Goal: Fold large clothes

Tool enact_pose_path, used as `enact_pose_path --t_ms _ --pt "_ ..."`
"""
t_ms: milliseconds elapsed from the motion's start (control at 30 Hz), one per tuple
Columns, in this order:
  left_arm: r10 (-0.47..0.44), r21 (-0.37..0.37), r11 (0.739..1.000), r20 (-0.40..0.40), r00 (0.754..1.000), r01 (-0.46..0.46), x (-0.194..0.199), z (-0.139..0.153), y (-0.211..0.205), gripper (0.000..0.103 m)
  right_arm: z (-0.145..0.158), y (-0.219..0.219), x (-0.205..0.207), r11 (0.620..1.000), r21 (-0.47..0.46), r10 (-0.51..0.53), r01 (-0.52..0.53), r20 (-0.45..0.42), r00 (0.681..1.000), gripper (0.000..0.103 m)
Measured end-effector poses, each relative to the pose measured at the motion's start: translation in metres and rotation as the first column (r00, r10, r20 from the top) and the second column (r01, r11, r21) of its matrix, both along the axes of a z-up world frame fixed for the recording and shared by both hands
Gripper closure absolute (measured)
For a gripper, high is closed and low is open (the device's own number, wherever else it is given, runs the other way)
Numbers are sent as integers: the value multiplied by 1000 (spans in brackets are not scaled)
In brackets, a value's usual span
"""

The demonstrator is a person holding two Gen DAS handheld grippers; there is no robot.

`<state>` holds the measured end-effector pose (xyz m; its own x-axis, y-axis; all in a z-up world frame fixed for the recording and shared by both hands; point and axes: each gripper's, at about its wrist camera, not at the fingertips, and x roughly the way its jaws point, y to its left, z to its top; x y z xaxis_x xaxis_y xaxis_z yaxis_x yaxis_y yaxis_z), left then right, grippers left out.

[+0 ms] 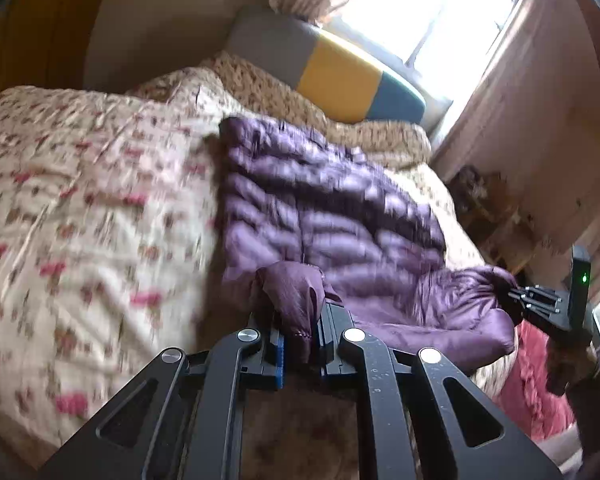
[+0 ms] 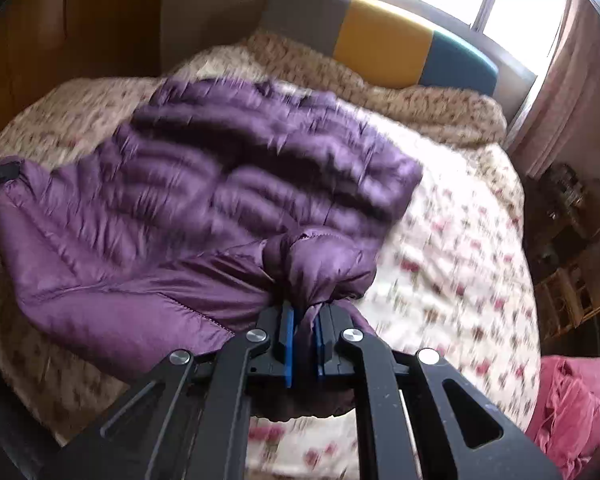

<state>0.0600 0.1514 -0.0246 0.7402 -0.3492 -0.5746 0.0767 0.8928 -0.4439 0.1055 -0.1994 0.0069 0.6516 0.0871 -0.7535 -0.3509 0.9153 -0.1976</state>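
I see a bed under a floral quilt; on it lie my purple puffer jacket, a knobbly tan blanket by the headboard, and pink cloth at the bed's edge.

Blown-out window backlight; motion blur throughout (fisheye bending edges); dim corners.

Motion blur smears the purple jacket and the floral bedspread. Pink cloth is cut off at the frame edge. Shelf contents are indistinct.
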Motion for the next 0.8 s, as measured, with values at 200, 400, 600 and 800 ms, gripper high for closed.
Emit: enact_pose_path --t_ms 200,400,600,800 --pt "2 46 999 58 998 -5 61 23 -6 94 23 14 65 1000 -3 -29 29 83 996 97" --pt "12 75 997 78 997 -18 134 39 -5 94 26 17 141 995 26 -93 91 93 991 97" --pt "27 101 994 69 997 -34 210 44 -2 94 16 19 215 989 21 -145 144 75 987 97" --pt "78 101 992 -17 997 -76 283 22 5 94 -13 19 285 975 46 -219 219 -10 976 96"
